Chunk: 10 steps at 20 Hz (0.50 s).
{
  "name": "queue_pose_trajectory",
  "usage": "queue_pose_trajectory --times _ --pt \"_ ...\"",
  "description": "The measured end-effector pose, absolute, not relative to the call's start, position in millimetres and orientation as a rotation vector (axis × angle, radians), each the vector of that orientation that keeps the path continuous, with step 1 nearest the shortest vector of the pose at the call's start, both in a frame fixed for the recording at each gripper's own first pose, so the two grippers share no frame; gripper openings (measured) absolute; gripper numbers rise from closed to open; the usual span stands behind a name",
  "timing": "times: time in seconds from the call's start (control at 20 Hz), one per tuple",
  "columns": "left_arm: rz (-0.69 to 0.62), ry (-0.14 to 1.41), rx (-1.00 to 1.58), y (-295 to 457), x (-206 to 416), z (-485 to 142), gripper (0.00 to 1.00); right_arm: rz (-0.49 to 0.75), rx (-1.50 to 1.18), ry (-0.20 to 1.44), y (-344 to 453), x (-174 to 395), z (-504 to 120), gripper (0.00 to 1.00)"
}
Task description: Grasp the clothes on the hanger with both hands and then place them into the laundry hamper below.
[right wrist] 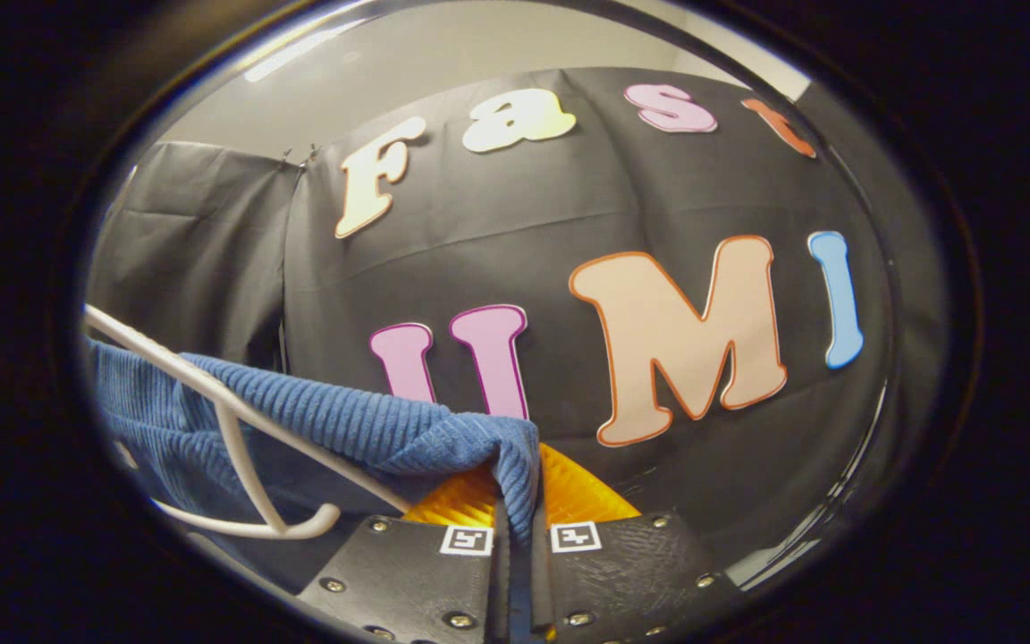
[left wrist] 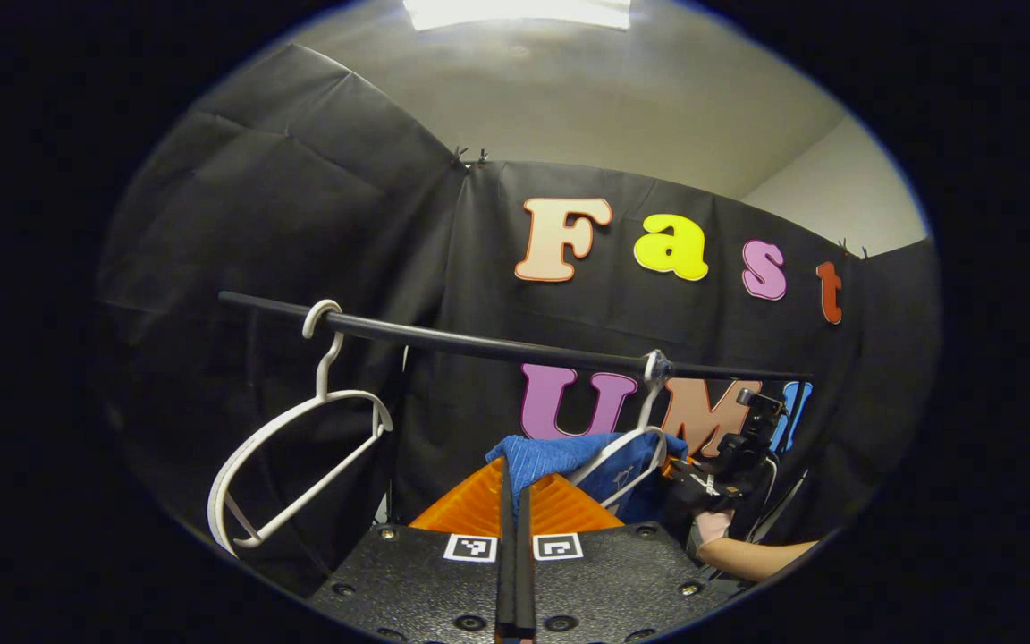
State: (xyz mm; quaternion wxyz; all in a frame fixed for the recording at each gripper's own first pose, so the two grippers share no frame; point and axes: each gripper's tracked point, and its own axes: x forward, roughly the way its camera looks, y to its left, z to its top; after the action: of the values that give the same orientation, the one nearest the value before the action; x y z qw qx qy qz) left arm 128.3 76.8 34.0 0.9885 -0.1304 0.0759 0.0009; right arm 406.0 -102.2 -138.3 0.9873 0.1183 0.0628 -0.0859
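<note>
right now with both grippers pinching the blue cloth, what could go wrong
1. The blue cloth is draped over the white hanger; pulling down may drag that hanger off the rail.
2. The right gripper pinches only a corner, so the fabric could slip out.
3. The left gripper also grips near an edge; uneven pulling might snag cloth on the hanger's wire.

Two white hangers (left wrist: 300, 447) (left wrist: 631, 465) – one blue garment (left wrist: 560, 456), one rail (left wrist: 497, 344).

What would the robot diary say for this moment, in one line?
left claw: shut on blue cloth | right claw: shut on blue cloth | cloth: on white hanger | rail: empty hanger too
</note>
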Motion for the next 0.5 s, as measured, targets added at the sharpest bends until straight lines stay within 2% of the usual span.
queue_pose_trajectory --times 0.2,0.5 --pt "0.000 0.168 -0.225 87 139 29 0.00 -0.137 0.286 0.150 -93 412 -152 0.09" --pt "-0.020 0.180 -0.311 98 140 24 0.00 -0.055 0.365 0.223 -70 405 -177 0.09"
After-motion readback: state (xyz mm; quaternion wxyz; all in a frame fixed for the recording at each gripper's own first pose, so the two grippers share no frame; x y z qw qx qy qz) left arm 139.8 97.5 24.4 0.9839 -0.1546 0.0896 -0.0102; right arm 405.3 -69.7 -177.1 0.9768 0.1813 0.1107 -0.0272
